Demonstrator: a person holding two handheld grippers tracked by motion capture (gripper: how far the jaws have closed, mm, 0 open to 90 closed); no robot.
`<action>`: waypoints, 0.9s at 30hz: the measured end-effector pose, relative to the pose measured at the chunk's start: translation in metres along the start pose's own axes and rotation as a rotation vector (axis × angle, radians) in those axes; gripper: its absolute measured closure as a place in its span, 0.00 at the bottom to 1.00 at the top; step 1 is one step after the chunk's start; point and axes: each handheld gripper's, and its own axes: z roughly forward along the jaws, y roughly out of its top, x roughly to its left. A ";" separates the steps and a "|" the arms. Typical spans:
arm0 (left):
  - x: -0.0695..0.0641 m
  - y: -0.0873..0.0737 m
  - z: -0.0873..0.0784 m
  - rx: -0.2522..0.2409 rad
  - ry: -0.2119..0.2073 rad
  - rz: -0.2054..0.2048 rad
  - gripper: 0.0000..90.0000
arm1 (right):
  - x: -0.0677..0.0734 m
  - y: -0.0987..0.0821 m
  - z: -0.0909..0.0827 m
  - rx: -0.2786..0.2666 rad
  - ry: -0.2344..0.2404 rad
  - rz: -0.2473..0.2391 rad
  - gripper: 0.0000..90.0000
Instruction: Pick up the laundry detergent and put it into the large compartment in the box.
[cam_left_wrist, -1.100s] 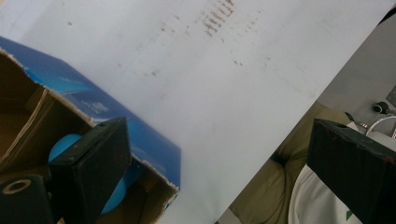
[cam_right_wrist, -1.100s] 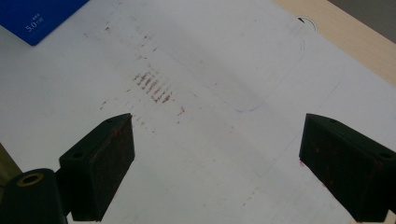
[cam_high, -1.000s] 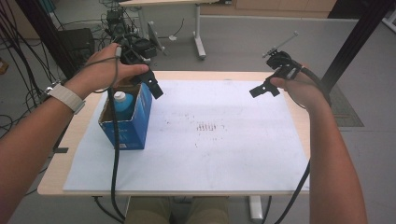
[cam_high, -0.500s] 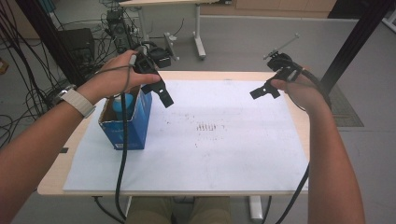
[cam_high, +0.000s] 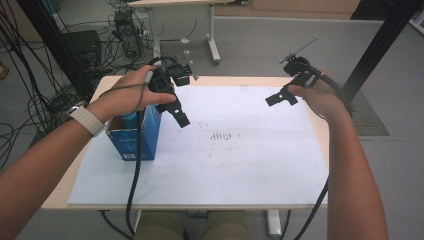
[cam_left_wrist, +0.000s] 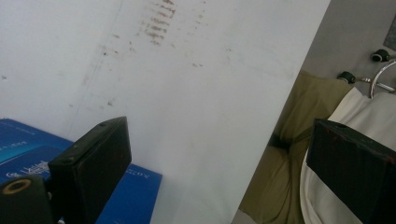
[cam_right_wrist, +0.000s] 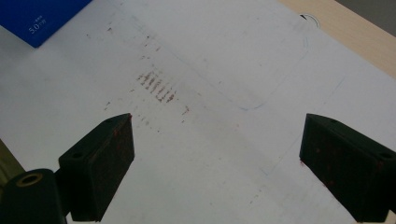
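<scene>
Box stands upright at the sheet's nine o'clock edge, a blue bottle inside. Left gripper hovers just beside it toward three o'clock, jaws spread, holding nothing. Right gripper waits at one o'clock, likewise released. The step looks like a retreat after packing; next likely calls for closing the box.

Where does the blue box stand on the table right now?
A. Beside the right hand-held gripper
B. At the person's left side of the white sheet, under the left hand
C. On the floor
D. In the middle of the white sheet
B: in the high view the blue box stands at the left edge of the white sheet, just below the left hand.
</scene>
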 end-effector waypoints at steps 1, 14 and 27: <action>-0.001 0.000 0.001 0.000 0.001 0.004 0.08 | 0.000 0.000 0.000 -0.001 0.000 -0.001 0.11; -0.012 0.006 0.015 0.028 0.017 0.060 0.08 | -0.004 -0.004 0.001 -0.007 0.003 0.006 0.11; -0.015 0.013 0.028 0.052 0.021 0.069 0.08 | -0.007 -0.008 0.002 -0.007 0.003 0.016 0.11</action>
